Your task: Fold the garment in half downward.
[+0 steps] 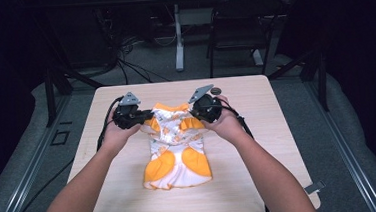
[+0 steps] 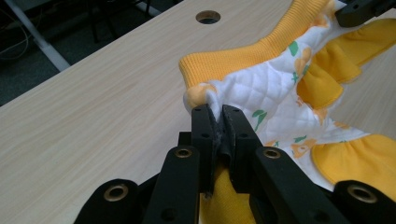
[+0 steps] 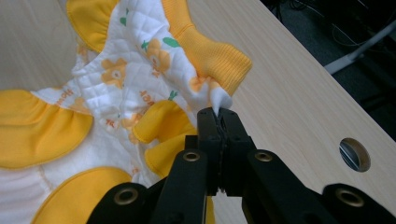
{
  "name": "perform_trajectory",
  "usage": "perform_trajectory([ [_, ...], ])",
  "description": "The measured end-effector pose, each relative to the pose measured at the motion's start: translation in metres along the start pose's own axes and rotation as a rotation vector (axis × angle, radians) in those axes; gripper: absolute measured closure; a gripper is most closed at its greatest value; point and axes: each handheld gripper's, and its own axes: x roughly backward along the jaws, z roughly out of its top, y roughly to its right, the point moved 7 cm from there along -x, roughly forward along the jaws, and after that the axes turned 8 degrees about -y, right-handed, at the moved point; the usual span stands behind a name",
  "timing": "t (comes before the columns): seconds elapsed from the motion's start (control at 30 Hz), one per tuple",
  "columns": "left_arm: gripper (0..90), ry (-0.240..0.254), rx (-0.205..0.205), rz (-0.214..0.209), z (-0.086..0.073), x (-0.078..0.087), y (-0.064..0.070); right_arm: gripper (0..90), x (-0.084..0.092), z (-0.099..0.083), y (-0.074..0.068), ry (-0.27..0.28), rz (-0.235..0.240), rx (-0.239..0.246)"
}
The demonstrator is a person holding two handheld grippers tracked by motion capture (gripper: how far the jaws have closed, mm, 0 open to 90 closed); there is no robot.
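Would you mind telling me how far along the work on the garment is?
Done: both corners of the garment are pinched, by the left hand-held gripper and the right hand-held gripper. In hand: its top end is held at the orange collar. Left: any folding; it lies unfolded on the table.

A white and orange garment (image 1: 176, 147) lies near the middle of the wooden table (image 1: 261, 181). The left gripper (image 1: 144, 116) meets the garment's upper left corner, the right gripper (image 1: 192, 113) its upper right corner. Beyond the garment's top edge, a small round hole (image 1: 216, 90) sits in the table, just beside the right gripper.
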Motion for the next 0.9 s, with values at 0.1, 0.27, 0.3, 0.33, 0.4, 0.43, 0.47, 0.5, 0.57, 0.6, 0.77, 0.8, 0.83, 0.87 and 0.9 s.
perform_trajectory([
  [0.1, 84.2, 0.000, -0.017, -0.011, -0.003, 0.004, 0.004, 88.5, 0.003, -0.003, -0.004, 0.003, 0.003, 0.016],
  [0.27, 84.2, -0.001, -0.032, -0.025, -0.009, 0.006, 0.012, 88.5, 0.004, -0.010, -0.010, 0.002, 0.013, 0.029],
  [0.3, 84.2, -0.005, -0.029, -0.029, -0.011, 0.006, 0.013, 88.5, 0.003, -0.012, -0.012, 0.000, 0.016, 0.031],
  [0.33, 84.2, -0.010, -0.033, -0.030, -0.013, 0.005, 0.014, 88.5, 0.003, -0.014, -0.013, -0.008, 0.013, 0.043],
  [0.4, 84.2, -0.015, -0.039, -0.027, -0.014, 0.005, 0.016, 88.5, 0.003, -0.016, -0.015, -0.012, 0.017, 0.051],
  [0.43, 84.2, -0.015, -0.040, -0.026, -0.014, 0.005, 0.017, 88.5, 0.002, -0.017, -0.016, -0.009, 0.020, 0.047],
  [0.47, 84.2, -0.008, -0.035, -0.026, -0.014, 0.004, 0.018, 88.5, 0.002, -0.018, -0.017, -0.014, 0.022, 0.051],
  [0.5, 84.2, -0.010, -0.039, -0.023, -0.014, 0.005, 0.018, 88.5, 0.002, -0.020, -0.018, -0.016, 0.021, 0.051],
  [0.57, 84.3, -0.011, -0.039, -0.028, -0.017, 0.004, 0.021, 88.5, 0.002, -0.022, -0.019, -0.017, 0.022, 0.049],
  [0.6, 84.2, -0.016, -0.044, -0.030, -0.018, 0.004, 0.023, 88.5, 0.002, -0.023, -0.020, -0.019, 0.022, 0.053],
  [0.77, 84.3, -0.024, -0.056, -0.037, -0.027, 0.005, 0.029, 88.4, 0.003, -0.028, -0.026, -0.029, 0.032, 0.075],
  [0.8, 84.3, -0.021, -0.058, -0.037, -0.028, 0.005, 0.030, 88.4, 0.003, -0.028, -0.028, -0.026, 0.030, 0.079],
  [0.83, 84.2, -0.021, -0.058, -0.037, -0.028, 0.005, 0.030, 88.4, 0.003, -0.028, -0.028, -0.026, 0.030, 0.079],
  [0.87, 84.2, -0.022, -0.060, -0.041, -0.030, 0.006, 0.032, 88.4, 0.004, -0.029, -0.030, -0.023, 0.035, 0.080],
  [0.9, 84.2, -0.024, -0.053, -0.041, -0.032, 0.006, 0.034, 88.4, 0.005, -0.029, -0.033, -0.021, 0.038, 0.081],
])
